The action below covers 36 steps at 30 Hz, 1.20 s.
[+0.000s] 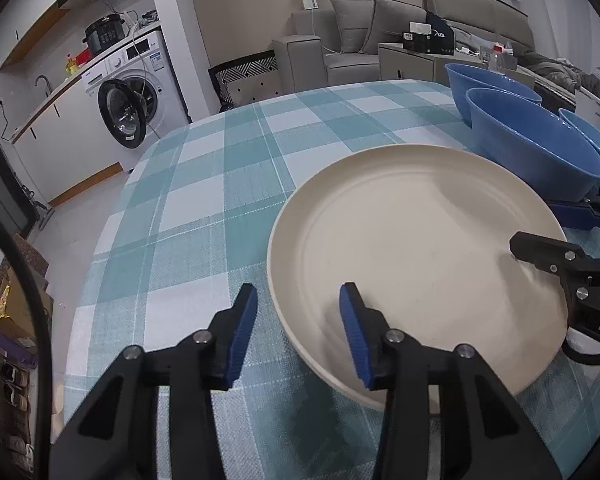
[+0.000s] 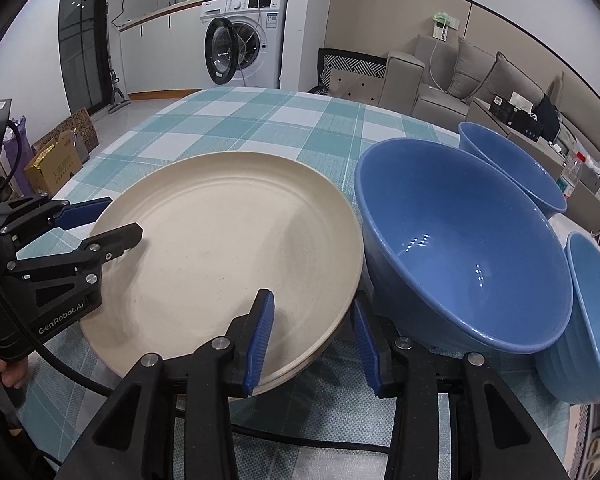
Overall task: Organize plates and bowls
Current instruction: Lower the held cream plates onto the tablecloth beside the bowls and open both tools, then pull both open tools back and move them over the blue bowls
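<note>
1. Cream plate (image 2: pixel 224 248) lies flat on the checked table (image 1: pixel 204 184), both grippers' jaws wide, straddling opposite rims, gripping nothing.
2. Three blue bowls (image 2: pixel 460 248) stand beside it, unstacked.
3. Organizing appears barely begun.

even indoor light, soft shadows, fisheye-warped dark corners

The round cream plate (image 2: pixel 220 240) is hiding part of the teal checked tablecloth (image 2: pixel 260 120) under it; right of the plate, the third blue plastic bowl (image 2: pixel 588 320) is running off the picture's edge; the large blue bowl (image 2: pixel 460 248) is covering the far blue bowl's (image 2: pixel 512 164) base; the right gripper's right finger (image 2: pixel 366 348) is disappearing under the plate's rim.
</note>
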Each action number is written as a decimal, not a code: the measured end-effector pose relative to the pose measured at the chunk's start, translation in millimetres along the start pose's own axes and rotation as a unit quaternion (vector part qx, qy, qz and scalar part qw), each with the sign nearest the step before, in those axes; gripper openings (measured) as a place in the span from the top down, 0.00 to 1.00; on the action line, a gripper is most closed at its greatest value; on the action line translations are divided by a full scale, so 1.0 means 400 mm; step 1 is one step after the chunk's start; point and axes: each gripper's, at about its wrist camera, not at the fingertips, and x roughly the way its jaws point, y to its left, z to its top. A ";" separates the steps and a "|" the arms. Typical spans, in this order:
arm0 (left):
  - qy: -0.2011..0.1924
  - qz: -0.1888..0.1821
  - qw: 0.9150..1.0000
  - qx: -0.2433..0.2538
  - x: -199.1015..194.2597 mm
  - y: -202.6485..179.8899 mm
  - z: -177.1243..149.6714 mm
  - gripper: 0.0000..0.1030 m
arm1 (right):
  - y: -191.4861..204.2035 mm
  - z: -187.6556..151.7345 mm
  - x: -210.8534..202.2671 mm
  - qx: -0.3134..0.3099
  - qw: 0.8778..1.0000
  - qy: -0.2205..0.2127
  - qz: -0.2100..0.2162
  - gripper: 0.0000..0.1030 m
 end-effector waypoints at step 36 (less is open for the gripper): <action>-0.064 -0.086 0.990 -0.091 -0.166 0.079 0.058 0.00 | -0.007 0.040 -0.220 -0.034 0.993 -0.091 0.059 0.04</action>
